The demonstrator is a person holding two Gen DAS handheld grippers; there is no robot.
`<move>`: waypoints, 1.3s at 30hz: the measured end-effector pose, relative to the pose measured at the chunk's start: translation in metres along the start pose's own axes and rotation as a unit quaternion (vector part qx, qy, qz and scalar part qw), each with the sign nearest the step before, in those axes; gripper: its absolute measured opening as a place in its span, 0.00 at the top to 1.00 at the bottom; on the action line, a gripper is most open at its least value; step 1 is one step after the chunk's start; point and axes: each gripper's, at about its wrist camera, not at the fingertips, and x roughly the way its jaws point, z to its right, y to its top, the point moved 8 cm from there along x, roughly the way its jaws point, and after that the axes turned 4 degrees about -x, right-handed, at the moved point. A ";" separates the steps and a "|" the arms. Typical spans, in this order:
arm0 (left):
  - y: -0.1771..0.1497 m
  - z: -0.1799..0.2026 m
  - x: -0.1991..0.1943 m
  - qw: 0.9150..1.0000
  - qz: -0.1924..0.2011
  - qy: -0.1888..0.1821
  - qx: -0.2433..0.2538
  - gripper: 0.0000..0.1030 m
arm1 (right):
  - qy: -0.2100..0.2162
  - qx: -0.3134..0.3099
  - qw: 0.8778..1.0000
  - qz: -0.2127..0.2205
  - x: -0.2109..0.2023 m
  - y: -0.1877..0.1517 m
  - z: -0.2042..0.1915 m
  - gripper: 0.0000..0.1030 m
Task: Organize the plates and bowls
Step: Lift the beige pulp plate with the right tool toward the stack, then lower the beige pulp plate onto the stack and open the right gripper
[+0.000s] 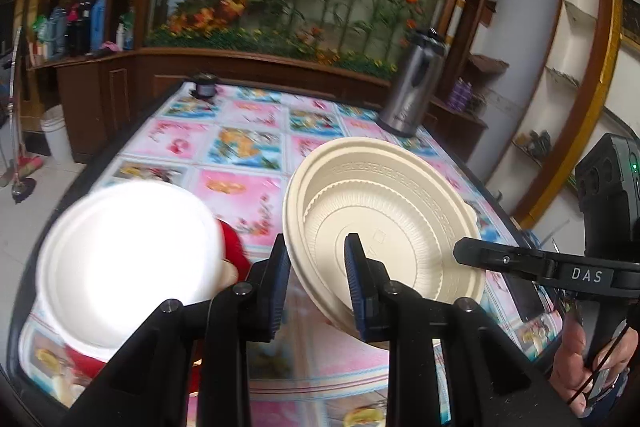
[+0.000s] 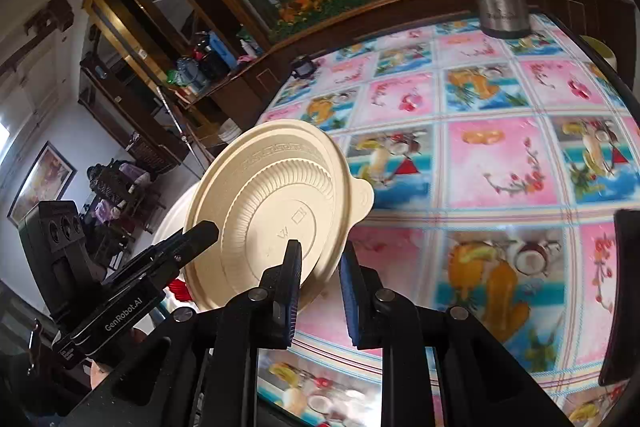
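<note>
A cream plate [image 1: 400,195] hangs tilted above the table, its marked face toward both cameras. In the left wrist view its lower rim passes between the fingers of my left gripper [image 1: 318,279]. Table shows between the rim and the left pad, so those jaws stand open around it. In the right wrist view my right gripper [image 2: 318,283] is shut on the cream plate [image 2: 272,211] at its lower rim. One left finger lies over the plate's left side there. A white bowl [image 1: 120,259] rests on a red thing [image 1: 234,247] at the left. That white bowl [image 2: 176,215] peeks out behind the plate.
A steel thermos [image 1: 412,87] stands at the table's far right corner. A small dark object [image 1: 206,87] sits at the far edge. The table [image 1: 240,143] has a pink and blue picture cloth. A white bucket [image 1: 56,135] and a broom are on the floor at the left.
</note>
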 end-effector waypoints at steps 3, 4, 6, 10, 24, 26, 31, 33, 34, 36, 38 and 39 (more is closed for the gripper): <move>0.010 -0.015 -0.014 1.000 0.018 0.013 -0.012 0.67 | 0.014 -0.016 1.000 -0.004 0.009 0.010 -0.025 0.79; 0.014 -0.023 -0.020 0.999 0.028 0.022 -0.016 0.67 | 0.017 -0.022 1.000 -0.005 0.012 0.013 -0.032 0.79; 0.018 -0.034 -0.029 0.999 0.038 0.030 -0.022 0.67 | 0.023 -0.040 0.999 -0.002 0.018 0.021 -0.050 0.79; 0.025 -0.066 -0.047 0.996 0.054 0.048 -0.046 0.67 | 0.044 -0.060 0.997 -0.006 0.032 0.033 -0.080 0.79; 0.015 -0.158 -0.056 0.987 0.051 0.093 -0.124 0.67 | 0.075 -0.082 0.991 -0.072 0.113 0.028 -0.139 0.79; 0.012 -0.161 -0.053 0.986 0.047 0.096 -0.126 0.67 | 0.070 -0.083 0.991 -0.081 0.121 0.025 -0.139 0.79; 0.007 -0.165 -0.046 0.986 0.039 0.098 -0.133 0.67 | 0.067 -0.077 0.990 -0.097 0.133 0.019 -0.137 0.79; 0.006 -0.166 -0.046 0.985 0.038 0.099 -0.133 0.67 | 0.068 -0.075 0.990 -0.100 0.135 0.017 -0.136 0.79; 0.005 -0.166 -0.045 0.985 0.037 0.099 -0.135 0.67 | 0.067 -0.076 0.990 -0.101 0.136 0.016 -0.136 0.79; 0.005 -0.166 -0.044 0.985 0.036 0.100 -0.136 0.67 | 0.067 -0.076 0.990 -0.103 0.138 0.015 -0.136 0.78; 0.005 -0.166 -0.044 0.985 0.036 0.100 -0.137 0.67 | 0.066 -0.075 0.990 -0.104 0.140 0.014 -0.136 0.78; 0.005 -0.166 -0.044 0.985 0.036 0.101 -0.136 0.67 | 0.065 -0.074 0.990 -0.104 0.140 0.013 -0.136 0.78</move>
